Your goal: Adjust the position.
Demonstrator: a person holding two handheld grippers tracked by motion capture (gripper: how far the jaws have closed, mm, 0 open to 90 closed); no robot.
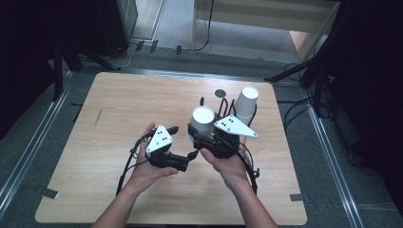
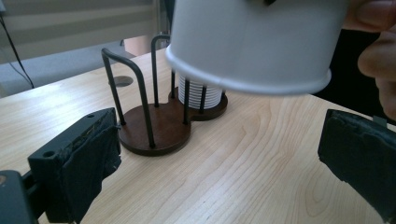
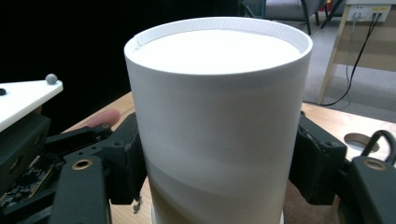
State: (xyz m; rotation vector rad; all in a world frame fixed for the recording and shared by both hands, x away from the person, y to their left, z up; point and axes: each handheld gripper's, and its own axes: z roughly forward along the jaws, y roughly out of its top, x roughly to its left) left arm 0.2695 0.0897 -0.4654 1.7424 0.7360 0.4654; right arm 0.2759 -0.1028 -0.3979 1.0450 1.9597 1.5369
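Note:
An upturned white paper cup (image 1: 203, 119) is held off the table, my right gripper (image 1: 203, 137) shut on its sides. In the right gripper view the cup (image 3: 217, 107) stands base up between the two jaws of that gripper (image 3: 215, 161). My left gripper (image 1: 190, 156) points at it from the left, open. In the left gripper view the cup (image 2: 254, 42) hangs above and beyond the wide-apart jaws of my left gripper (image 2: 219, 156). Behind is a brown cup holder (image 2: 156, 128) with black wire rods. A stack of white cups (image 2: 201, 95) fills its far slot, and the near slot is bare.
The cup stack (image 1: 246, 105) leans at the table's back right, and a round cable hole (image 1: 219, 93) lies just behind the holder. The wooden table (image 1: 119, 109) is bare to the left. Black stands and cables ring the table.

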